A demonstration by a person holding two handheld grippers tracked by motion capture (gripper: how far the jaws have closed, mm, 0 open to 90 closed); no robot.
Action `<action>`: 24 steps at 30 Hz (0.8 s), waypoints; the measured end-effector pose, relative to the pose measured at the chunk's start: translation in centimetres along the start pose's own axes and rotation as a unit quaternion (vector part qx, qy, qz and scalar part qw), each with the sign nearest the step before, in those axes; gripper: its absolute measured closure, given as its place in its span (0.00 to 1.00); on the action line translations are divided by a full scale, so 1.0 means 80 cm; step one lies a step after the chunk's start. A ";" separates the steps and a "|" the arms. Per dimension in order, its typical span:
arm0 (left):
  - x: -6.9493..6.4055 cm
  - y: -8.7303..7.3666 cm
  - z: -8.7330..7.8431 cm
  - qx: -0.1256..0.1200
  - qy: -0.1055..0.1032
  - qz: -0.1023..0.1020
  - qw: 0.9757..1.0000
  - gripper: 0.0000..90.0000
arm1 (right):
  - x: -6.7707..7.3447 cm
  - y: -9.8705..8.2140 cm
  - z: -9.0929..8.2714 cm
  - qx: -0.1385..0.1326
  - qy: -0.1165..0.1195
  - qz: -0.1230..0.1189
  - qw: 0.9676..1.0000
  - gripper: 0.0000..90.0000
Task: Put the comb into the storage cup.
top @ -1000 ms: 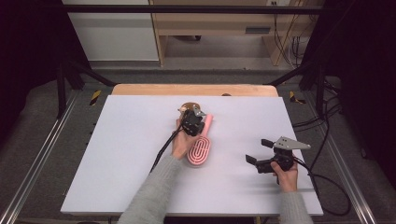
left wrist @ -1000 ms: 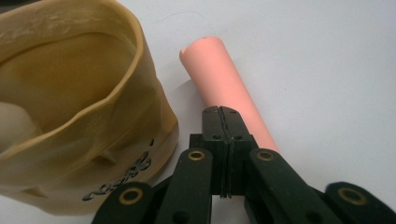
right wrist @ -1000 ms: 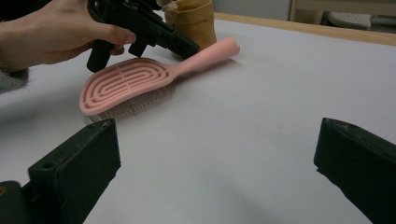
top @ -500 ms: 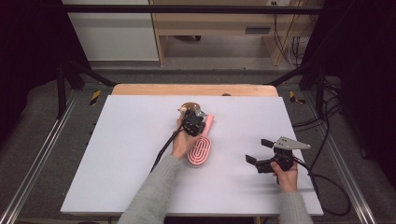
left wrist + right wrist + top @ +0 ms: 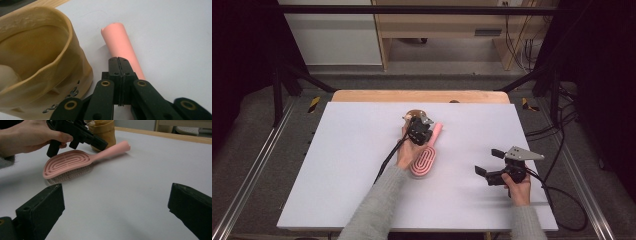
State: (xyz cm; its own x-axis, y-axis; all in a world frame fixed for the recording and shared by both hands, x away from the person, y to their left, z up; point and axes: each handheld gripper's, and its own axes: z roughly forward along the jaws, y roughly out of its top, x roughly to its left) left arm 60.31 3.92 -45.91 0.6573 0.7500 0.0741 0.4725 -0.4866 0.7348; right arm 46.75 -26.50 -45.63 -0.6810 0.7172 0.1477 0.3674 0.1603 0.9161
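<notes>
1. Right now the pink hairbrush (image 5: 425, 159) lies flat near the middle of the tabletop (image 5: 337, 165), bristles down, its handle pointing far and slightly right, ending just beside a tan cup (image 5: 414, 115).
2. My left tongs (image 5: 118, 62) are fully closed with nothing between them; they hover over the handle, and whether they touch it I cannot tell.
3. My right tongs (image 5: 488, 162) stand wide open and empty, well apart from the brush, on the right side of the tabletop.
4. Judging by its looks, the brush is light, hollow-backed plastic: stiff in the body, with springy bristles under the slotted head.
5. I expect the handle to be smooth and round, so it may roll or slip out of a loose pinch.
6. The best hold seems to be across the handle's middle, where it is narrow enough for the tongs and clear of the cup.
7. The head is broad and vented; gripping it by the edges looks awkward.
8. Nothing about it looks fragile, though the cup standing close by could be knocked.
</notes>
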 end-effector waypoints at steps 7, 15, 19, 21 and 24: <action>-0.003 -0.001 0.005 0.000 -0.007 0.005 1.000 0.99 | 0.000 0.000 0.000 0.000 0.000 -0.001 1.000 0.01; -0.006 -0.001 0.003 0.005 -0.018 0.024 1.000 0.99 | 0.000 0.000 0.001 0.001 0.000 -0.001 1.000 0.01; -0.006 -0.001 0.002 0.007 -0.022 0.028 0.999 0.99 | 0.000 0.000 0.001 0.001 0.000 -0.001 1.000 0.01; -0.006 -0.001 0.001 0.007 -0.024 0.029 0.999 0.99 | 0.000 0.000 0.001 0.001 0.001 -0.001 1.000 0.01; -0.007 -0.001 0.001 0.008 -0.028 0.032 0.999 0.99 | 0.000 0.000 0.001 0.001 0.000 -0.001 1.000 0.01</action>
State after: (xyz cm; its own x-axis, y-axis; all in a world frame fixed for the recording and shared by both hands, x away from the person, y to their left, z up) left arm 59.98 3.51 -46.03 0.7185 0.6907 0.0824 0.4371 -0.5404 0.7190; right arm 46.79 -26.43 -45.70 -0.6821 0.7165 0.1464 0.3675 0.1628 0.9157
